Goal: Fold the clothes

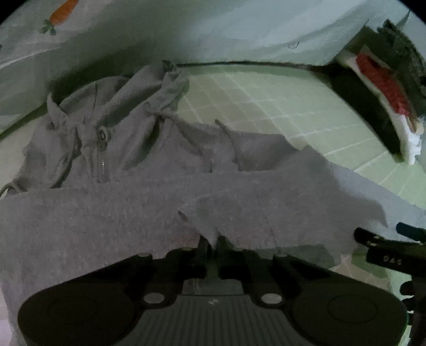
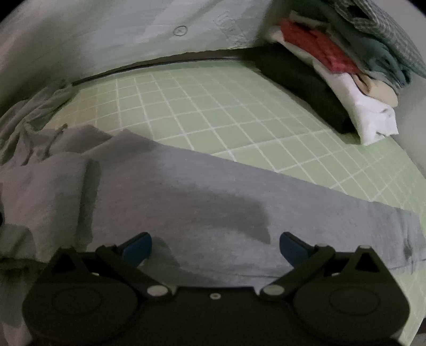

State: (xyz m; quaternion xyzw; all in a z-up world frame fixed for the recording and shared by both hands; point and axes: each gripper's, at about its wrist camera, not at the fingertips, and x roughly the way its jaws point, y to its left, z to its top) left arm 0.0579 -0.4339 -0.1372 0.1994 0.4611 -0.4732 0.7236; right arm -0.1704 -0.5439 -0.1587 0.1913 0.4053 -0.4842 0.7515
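A grey zip hoodie (image 1: pixel 111 149) lies on the green grid mat (image 1: pixel 255 101), hood and zipper at the far left. Its lower part is folded toward me. My left gripper (image 1: pixel 211 241) is shut on an edge of the grey fabric at the fold's front. In the right wrist view the same hoodie (image 2: pixel 202 191) spreads under my right gripper (image 2: pixel 215 244), which is open, its blue pads (image 2: pixel 138 246) wide apart just above the cloth and holding nothing. The right gripper also shows at the right edge of the left wrist view (image 1: pixel 386 244).
A stack of folded clothes (image 2: pixel 346 79), dark, white, red and blue-grey, sits at the mat's far right (image 1: pixel 386 87). A pale sheet with a carrot print (image 1: pixel 64 13) rises behind the mat (image 2: pixel 226 114). Bare mat lies between the hoodie and the stack.
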